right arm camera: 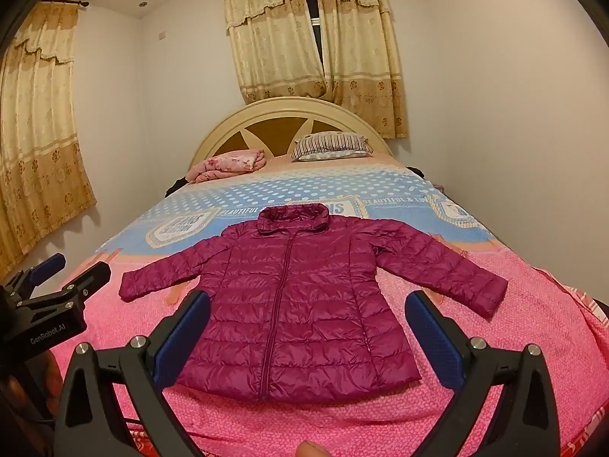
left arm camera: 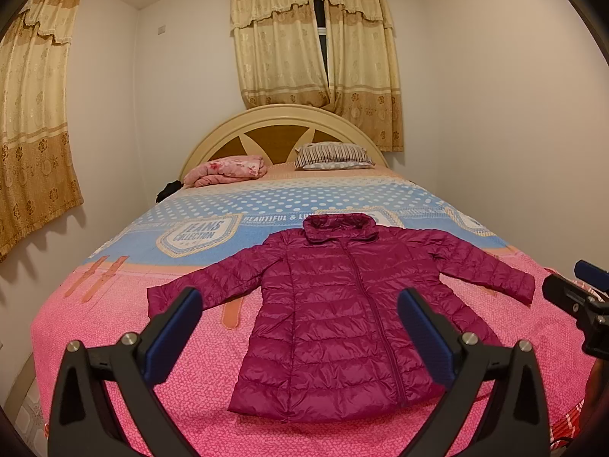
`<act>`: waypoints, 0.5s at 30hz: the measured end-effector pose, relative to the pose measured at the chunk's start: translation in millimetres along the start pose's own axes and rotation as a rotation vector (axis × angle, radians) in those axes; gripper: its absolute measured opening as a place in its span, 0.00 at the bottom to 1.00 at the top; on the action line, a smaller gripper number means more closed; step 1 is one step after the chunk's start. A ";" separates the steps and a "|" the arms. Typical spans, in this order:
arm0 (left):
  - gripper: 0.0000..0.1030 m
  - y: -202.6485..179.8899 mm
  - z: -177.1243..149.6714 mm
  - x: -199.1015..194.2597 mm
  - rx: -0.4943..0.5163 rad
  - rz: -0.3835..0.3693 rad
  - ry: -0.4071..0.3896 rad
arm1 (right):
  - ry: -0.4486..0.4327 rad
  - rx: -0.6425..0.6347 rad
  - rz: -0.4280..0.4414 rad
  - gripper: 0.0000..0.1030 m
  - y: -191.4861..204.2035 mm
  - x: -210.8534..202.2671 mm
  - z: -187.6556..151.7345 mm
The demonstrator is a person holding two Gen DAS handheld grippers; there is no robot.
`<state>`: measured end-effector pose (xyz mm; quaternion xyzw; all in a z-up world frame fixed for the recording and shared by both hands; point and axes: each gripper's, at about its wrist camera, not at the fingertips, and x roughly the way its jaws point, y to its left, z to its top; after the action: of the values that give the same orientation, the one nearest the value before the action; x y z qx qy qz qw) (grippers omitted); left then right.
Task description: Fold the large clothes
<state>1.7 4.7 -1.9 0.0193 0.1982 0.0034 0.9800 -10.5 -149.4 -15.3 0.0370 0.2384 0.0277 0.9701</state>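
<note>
Two grippers: seen above the foot of the bed, both angled down twd the jacket.
Left gripper (left arm camera: 298, 306): jaws spread wide, nothing held btwn them; blue pads seen on the inner faces; no contact w/ the fabric can be made out.
Right gripper (right arm camera: 307, 310): jaws likewise spread wide, nothing gripped; also seen at the right edge of the left wrist view, apart from the jacket sleeve.
Jacket (left arm camera: 342, 316): magenta quilted puffer, laid flat and front-up on the bed, zip closed, collar twd the headboard, hem twd the grippers; both sleeves are spread out to the sides and slightly down.
Jacket position: approx. centred across the bed width, on the near half; collar lies over the blue part of the cover, body and sleeves over the pink part.
Bed (left arm camera: 114, 342): covered w/ a printed spread, pink at the near end, blue w/ white dots further up.
Headboard (left arm camera: 281, 118): arched, cream and wood-toned, set against the far wall.
Pillow (left arm camera: 333, 155): striped, at the head of the bed, right side.
Blanket (left arm camera: 226, 169): pink floral, folded, at the head, left side; well apart from the jacket.
Curtains (left arm camera: 316, 61): beige-gold, hung behind the headboard; a 2nd set is seen on the left wall.
</note>
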 end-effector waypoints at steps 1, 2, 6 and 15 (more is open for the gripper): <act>1.00 -0.2 0.3 0.1 0.001 0.000 0.000 | 0.000 0.001 0.000 0.99 0.1 0.5 -0.1; 1.00 -0.1 0.3 0.1 0.002 -0.001 0.000 | -0.001 0.002 0.000 0.99 0.3 0.6 -0.7; 1.00 0.5 1.0 0.0 0.002 -0.001 0.002 | -0.001 0.002 -0.001 0.99 1.5 -0.2 -0.6; 1.00 1.9 0.9 0.5 -0.002 -0.001 -0.001 | -0.003 0.008 0.003 0.99 0.4 -0.3 -1.0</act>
<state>2.5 6.6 -1.1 0.0184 0.1975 0.0031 0.9801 -11.2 -148.9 -16.0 0.0412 0.2368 0.0282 0.9703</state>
